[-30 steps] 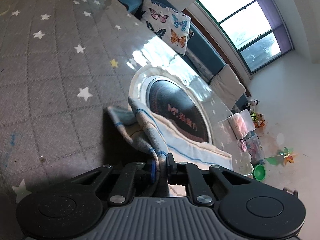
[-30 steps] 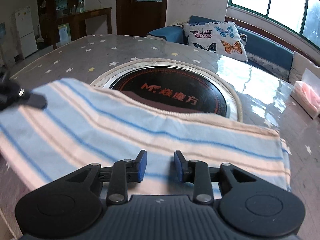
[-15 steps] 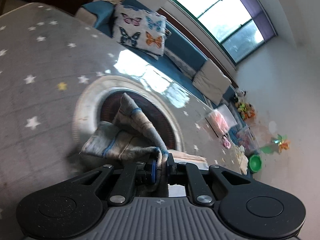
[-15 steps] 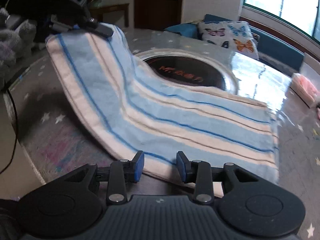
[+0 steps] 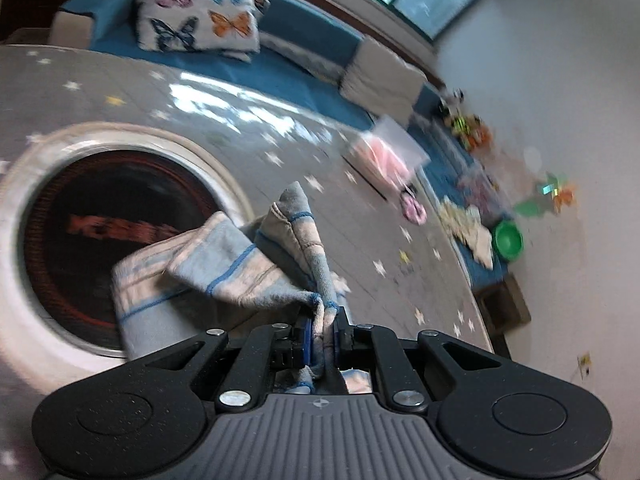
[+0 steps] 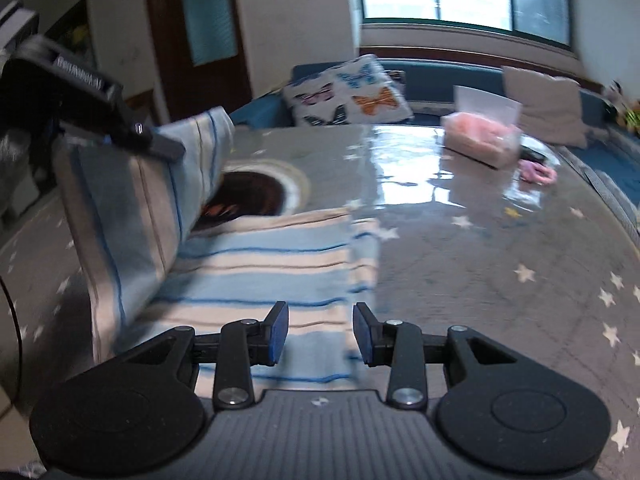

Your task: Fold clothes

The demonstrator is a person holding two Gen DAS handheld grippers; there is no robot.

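Note:
A blue-and-cream striped cloth (image 6: 272, 276) lies partly flat on the grey star-patterned table (image 6: 500, 264). In the left wrist view my left gripper (image 5: 322, 340) is shut on a bunched corner of the cloth (image 5: 236, 264), which hangs lifted in front of it. The right wrist view shows that left gripper (image 6: 160, 146) at the upper left, holding the raised end of the cloth folded over the flat part. My right gripper (image 6: 320, 334) hovers just above the near edge of the flat cloth, open, with nothing pressed between its blue pads.
A round black hotplate (image 5: 100, 216) with a pale rim sits in the table's middle. A clear box of pink items (image 6: 480, 136) and a pink ring (image 6: 538, 172) lie at the far right. A blue sofa with a butterfly cushion (image 6: 348, 92) runs behind the table.
My left gripper has carried the cloth's corner up and across toward the right, folding the raised end over. My right gripper has shifted right along the cloth's near edge, staying open.

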